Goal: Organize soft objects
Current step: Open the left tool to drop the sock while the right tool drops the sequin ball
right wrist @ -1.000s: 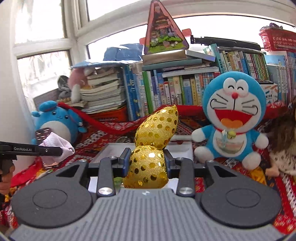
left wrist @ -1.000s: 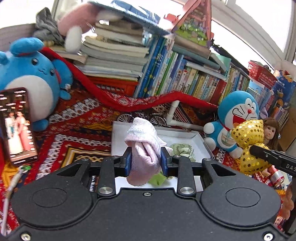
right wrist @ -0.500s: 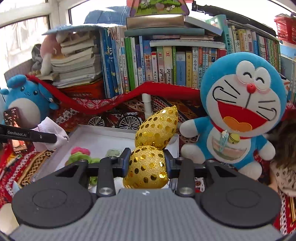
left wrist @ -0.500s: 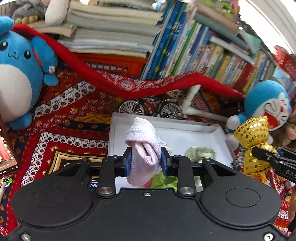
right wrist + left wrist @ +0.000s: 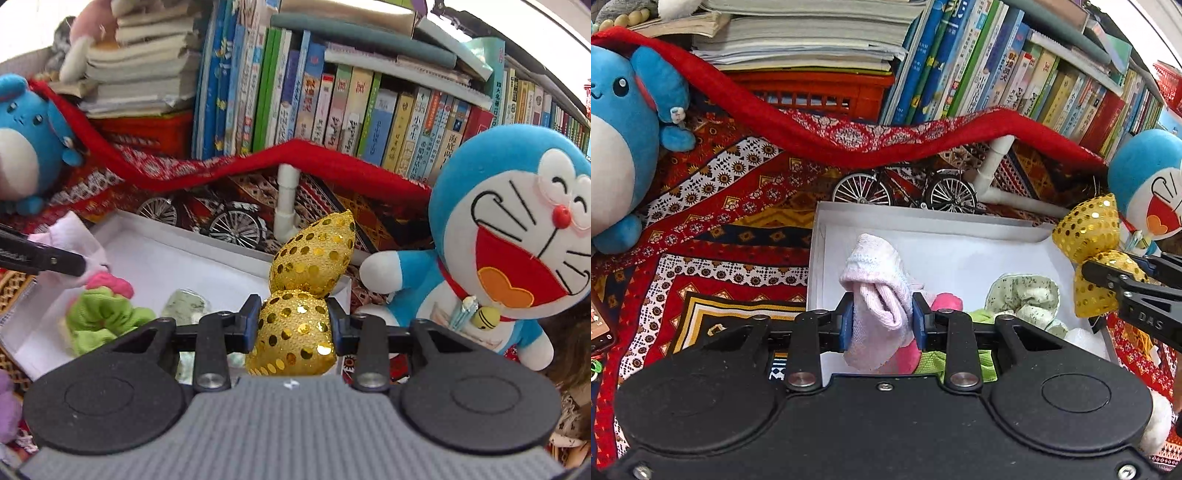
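My left gripper (image 5: 882,317) is shut on a folded pale pink sock (image 5: 877,295), held over the near left part of a shallow white box (image 5: 923,225). My right gripper (image 5: 293,319) is shut on a gold sequined soft gourd (image 5: 306,295), hanging above the box's right rim (image 5: 343,286). In the left wrist view the gourd (image 5: 1097,254) and the right gripper's fingers (image 5: 1126,291) show at the box's right side. Inside the box lie a green-and-pink soft toy (image 5: 99,314) and a pale green speckled fabric piece (image 5: 1023,295).
A toy bicycle (image 5: 905,188) and a white pipe (image 5: 993,166) lie just behind the box. A blue round plush (image 5: 620,147) sits left, a blue cat plush (image 5: 517,240) right. Books (image 5: 332,103) line the back above a red patterned cloth (image 5: 720,221).
Both grippers have come forward and down toward the white box, each still gripping its object. The box and its contents now fill more of both views.
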`<state>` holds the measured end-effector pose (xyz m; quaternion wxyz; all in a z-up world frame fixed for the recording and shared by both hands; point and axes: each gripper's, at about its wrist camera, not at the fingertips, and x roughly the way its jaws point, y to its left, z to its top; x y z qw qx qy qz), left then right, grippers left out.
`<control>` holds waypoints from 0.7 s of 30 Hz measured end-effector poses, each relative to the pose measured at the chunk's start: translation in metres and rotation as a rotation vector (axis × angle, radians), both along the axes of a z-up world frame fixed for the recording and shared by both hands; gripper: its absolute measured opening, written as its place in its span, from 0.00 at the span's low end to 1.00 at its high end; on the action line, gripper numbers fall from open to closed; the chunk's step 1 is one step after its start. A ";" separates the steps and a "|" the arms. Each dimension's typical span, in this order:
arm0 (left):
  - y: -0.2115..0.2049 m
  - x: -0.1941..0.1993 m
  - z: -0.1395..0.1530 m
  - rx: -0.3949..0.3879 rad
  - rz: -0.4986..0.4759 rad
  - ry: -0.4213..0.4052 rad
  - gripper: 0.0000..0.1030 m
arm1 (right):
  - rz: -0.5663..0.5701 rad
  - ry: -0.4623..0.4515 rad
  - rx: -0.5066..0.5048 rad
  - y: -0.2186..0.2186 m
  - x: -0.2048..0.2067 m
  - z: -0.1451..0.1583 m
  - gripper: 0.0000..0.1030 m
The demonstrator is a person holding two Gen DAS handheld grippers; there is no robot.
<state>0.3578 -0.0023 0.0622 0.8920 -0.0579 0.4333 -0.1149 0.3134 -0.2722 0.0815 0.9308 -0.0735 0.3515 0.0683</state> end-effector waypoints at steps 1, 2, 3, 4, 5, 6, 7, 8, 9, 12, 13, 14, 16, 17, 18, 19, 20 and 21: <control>0.000 0.000 -0.001 0.000 -0.002 0.003 0.29 | -0.002 0.009 0.006 -0.001 0.002 -0.002 0.42; -0.001 0.000 -0.003 -0.002 -0.006 0.008 0.29 | -0.002 0.017 0.014 -0.001 0.003 -0.005 0.42; -0.001 0.001 -0.005 -0.005 -0.009 0.012 0.29 | -0.003 0.025 0.023 -0.002 0.003 -0.007 0.42; -0.002 0.000 -0.006 -0.006 -0.013 0.017 0.29 | -0.002 0.034 0.028 -0.002 0.005 -0.010 0.42; -0.002 0.000 -0.008 -0.004 -0.018 0.023 0.29 | 0.000 0.042 0.029 -0.002 0.005 -0.012 0.42; -0.004 0.000 -0.010 0.000 -0.023 0.027 0.29 | 0.002 0.047 0.023 -0.002 0.005 -0.014 0.42; -0.005 0.000 -0.012 0.005 -0.027 0.030 0.29 | 0.004 0.050 0.018 -0.001 0.005 -0.016 0.42; -0.006 0.000 -0.014 0.009 -0.033 0.035 0.30 | 0.008 0.055 0.017 0.000 0.005 -0.018 0.42; -0.007 0.000 -0.015 0.011 -0.037 0.039 0.30 | 0.012 0.060 0.019 0.000 0.006 -0.019 0.42; -0.009 0.000 -0.019 0.010 -0.044 0.050 0.31 | 0.019 0.068 0.027 0.001 0.006 -0.022 0.43; -0.009 0.000 -0.020 0.012 -0.047 0.054 0.31 | 0.022 0.071 0.029 0.002 0.005 -0.023 0.43; -0.010 0.000 -0.021 0.014 -0.050 0.057 0.31 | 0.025 0.073 0.027 0.002 0.006 -0.025 0.44; -0.010 0.001 -0.023 0.020 -0.055 0.061 0.32 | 0.030 0.079 0.030 0.003 0.006 -0.027 0.46; -0.010 0.001 -0.024 0.022 -0.057 0.062 0.33 | 0.033 0.081 0.032 0.004 0.006 -0.028 0.48; -0.010 0.001 -0.024 0.021 -0.058 0.064 0.33 | 0.035 0.081 0.034 0.004 0.006 -0.028 0.53; -0.009 0.002 -0.024 0.018 -0.058 0.065 0.33 | 0.038 0.082 0.035 0.004 0.006 -0.029 0.55; -0.009 0.002 -0.024 0.015 -0.057 0.065 0.34 | 0.039 0.082 0.038 0.004 0.006 -0.030 0.55; -0.009 0.001 -0.023 0.015 -0.055 0.063 0.35 | 0.039 0.083 0.042 0.003 0.006 -0.030 0.58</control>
